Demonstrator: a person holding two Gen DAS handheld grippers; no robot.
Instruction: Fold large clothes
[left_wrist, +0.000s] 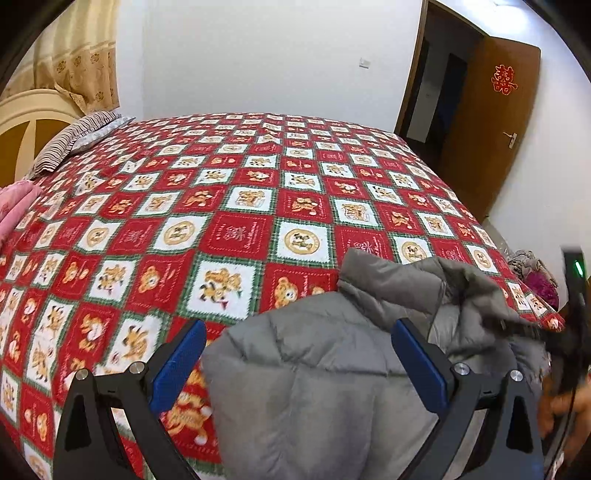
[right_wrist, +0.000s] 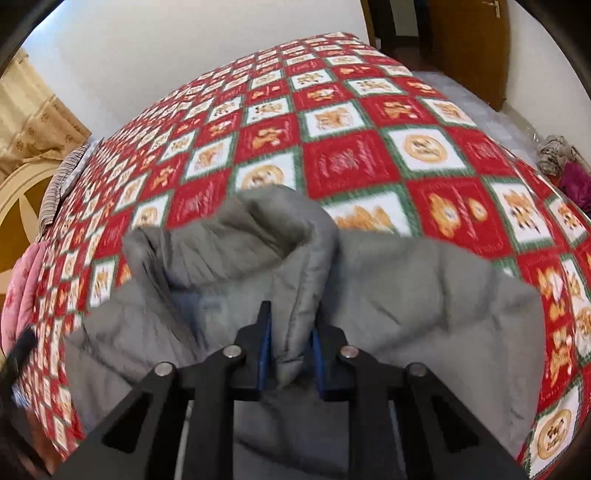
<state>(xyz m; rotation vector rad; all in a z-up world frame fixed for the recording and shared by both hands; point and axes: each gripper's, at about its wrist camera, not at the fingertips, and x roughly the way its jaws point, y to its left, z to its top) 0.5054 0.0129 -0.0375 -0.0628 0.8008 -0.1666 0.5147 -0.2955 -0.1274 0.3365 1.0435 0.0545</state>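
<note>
Over the bed (left_wrist: 258, 206), your right tongs (right_wrist: 290, 354) are pinching the grey puffer jacket (left_wrist: 314, 387) thinly, risking slippage, while your left tongs (left_wrist: 299, 365) are hanging spread.

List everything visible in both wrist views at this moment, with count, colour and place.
Grey quilted puffer jacket: one, grey, near edge of bed.
Red-white-green checked bedspread: one, covers the bed.
Striped pillow: one, brown-white, by headboard.
Pink folded cloth: one, pink, bed's left edge.
Cream headboard: one, far left.
Beige patterned curtain: one, left corner.
Brown wooden door: one, open, right wall.
Clothes heap: grey and magenta, beside bed, right.
Left gripper: open, straddling jacket.
Right gripper: shut on jacket collar.
</note>
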